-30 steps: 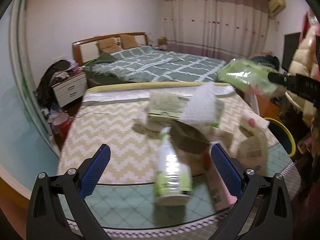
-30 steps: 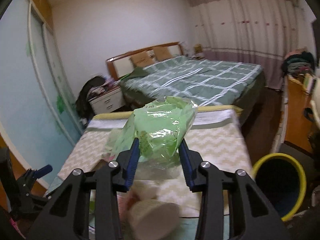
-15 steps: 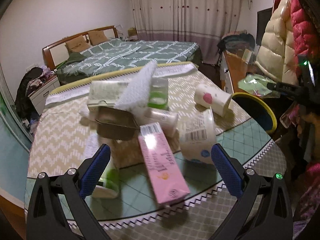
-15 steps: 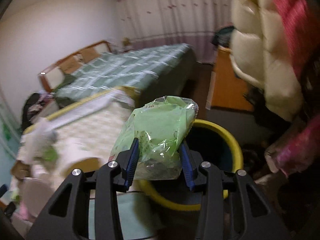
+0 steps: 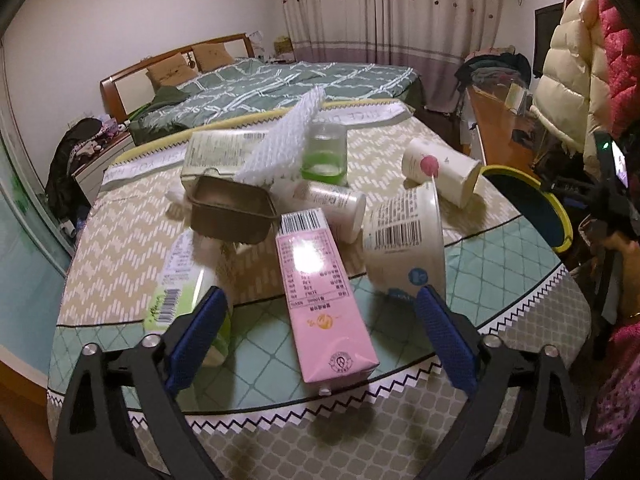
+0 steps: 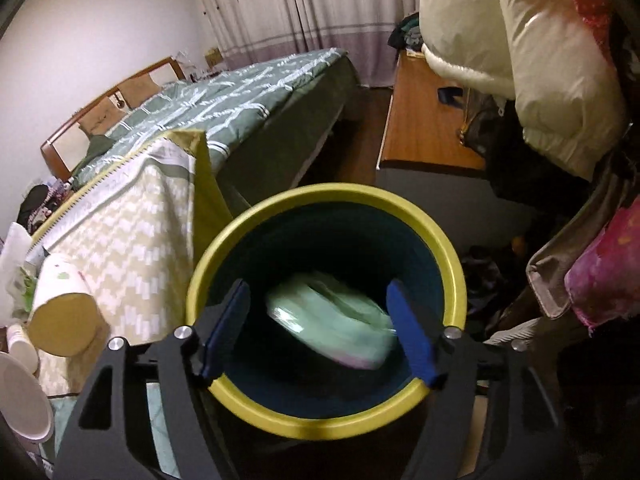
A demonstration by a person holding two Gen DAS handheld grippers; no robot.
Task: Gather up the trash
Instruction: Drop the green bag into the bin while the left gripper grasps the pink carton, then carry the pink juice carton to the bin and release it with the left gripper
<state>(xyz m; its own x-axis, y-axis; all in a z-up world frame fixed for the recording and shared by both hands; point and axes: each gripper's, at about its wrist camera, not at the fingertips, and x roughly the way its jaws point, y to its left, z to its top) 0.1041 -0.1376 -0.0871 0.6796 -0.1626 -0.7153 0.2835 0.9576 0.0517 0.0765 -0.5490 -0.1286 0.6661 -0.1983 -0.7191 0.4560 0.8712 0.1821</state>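
Green plastic bag (image 6: 332,322) loose inside the yellow-rimmed dark bin (image 6: 320,196), below the right gripper (image 6: 320,328).
Its blue pads are opening, clear of the blurred bag seen between them. The left gripper (image 5: 320,336) hangs wide but closing over the table (image 5: 520,280), with a pink rectangular carton (image 5: 320,300) lying between its fingers, untouched.

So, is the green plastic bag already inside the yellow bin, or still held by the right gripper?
Inside. The green bag shows blurred within the yellow bin, clear of the pads of the right gripper, whose jaws are opening.
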